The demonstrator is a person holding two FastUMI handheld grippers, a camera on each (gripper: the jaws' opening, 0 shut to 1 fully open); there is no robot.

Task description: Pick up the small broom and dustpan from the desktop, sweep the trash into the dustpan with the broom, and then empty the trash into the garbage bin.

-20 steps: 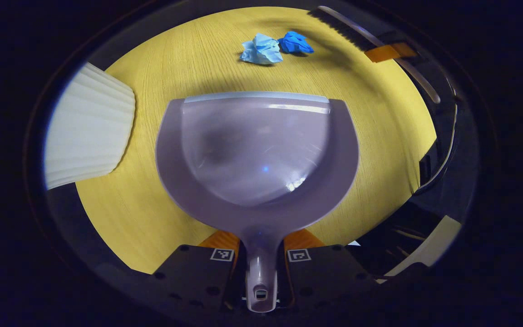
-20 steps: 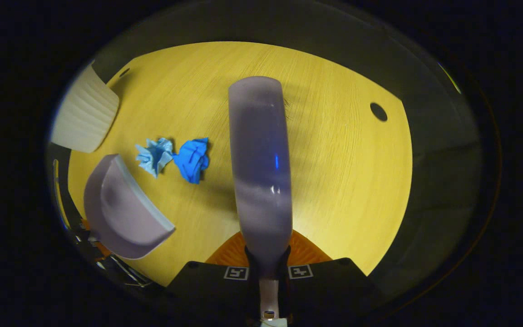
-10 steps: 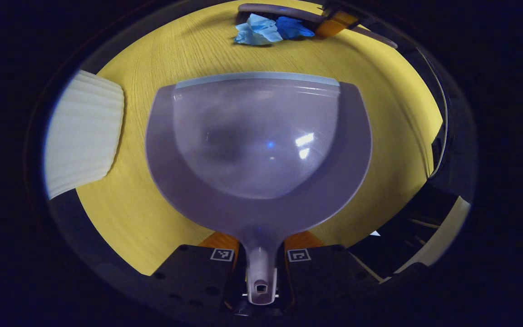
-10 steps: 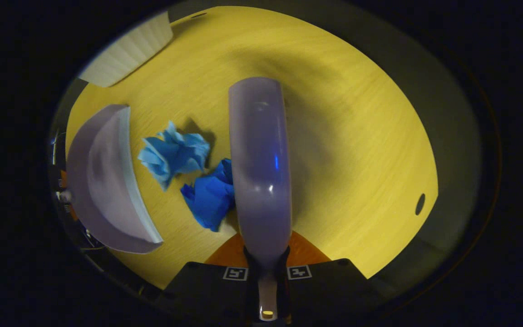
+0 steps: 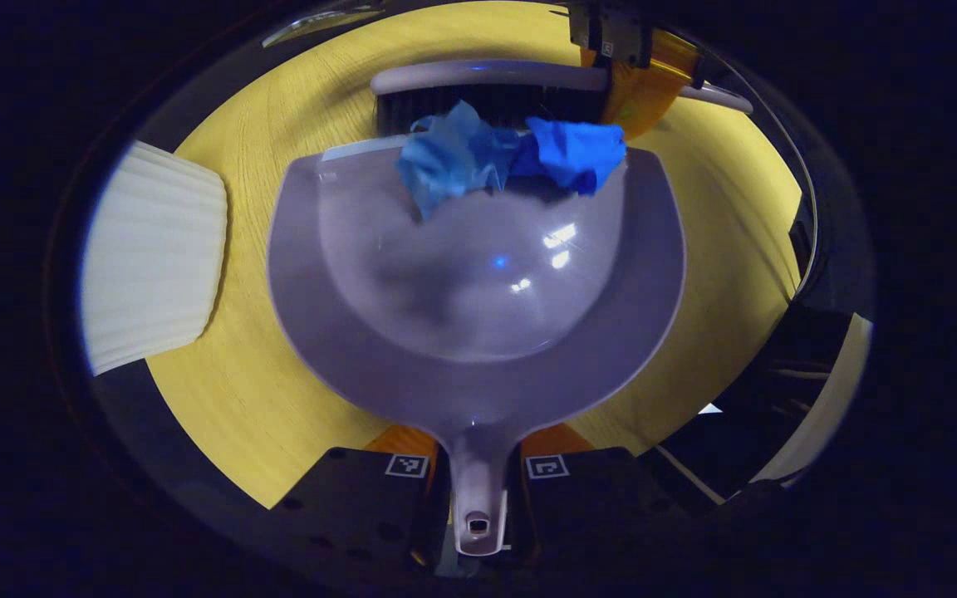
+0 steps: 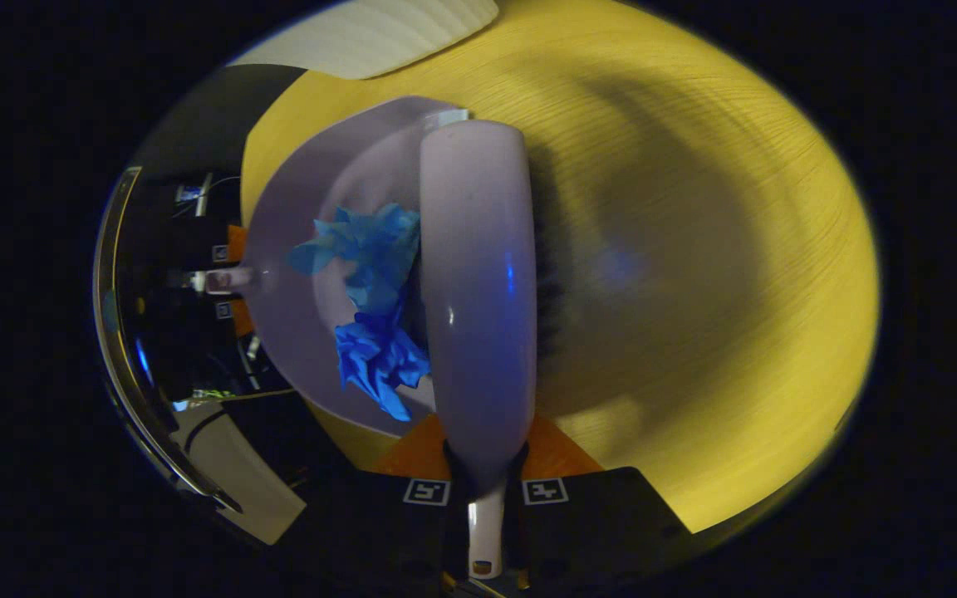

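At dustpan [image 5: 475,291] lip: two blue paper wads [image 5: 512,156] lay just inside, broom [image 5: 487,79] bristles pressed behind. Left gripper [image 5: 476,473] fingers clamped dustpan handle; right gripper [image 6: 485,490] fingers clamped broom handle. Pan rested on yellow surface [image 5: 238,390]. Step judged: sweeping-in. Next move calls for pushing wads deeper, then level carry to white ribbed bin [image 5: 150,257].

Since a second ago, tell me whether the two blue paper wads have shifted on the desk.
Yes. The blue paper wads have gone from bare desk beyond the dustpan onto its front lip, with the broom close behind them.
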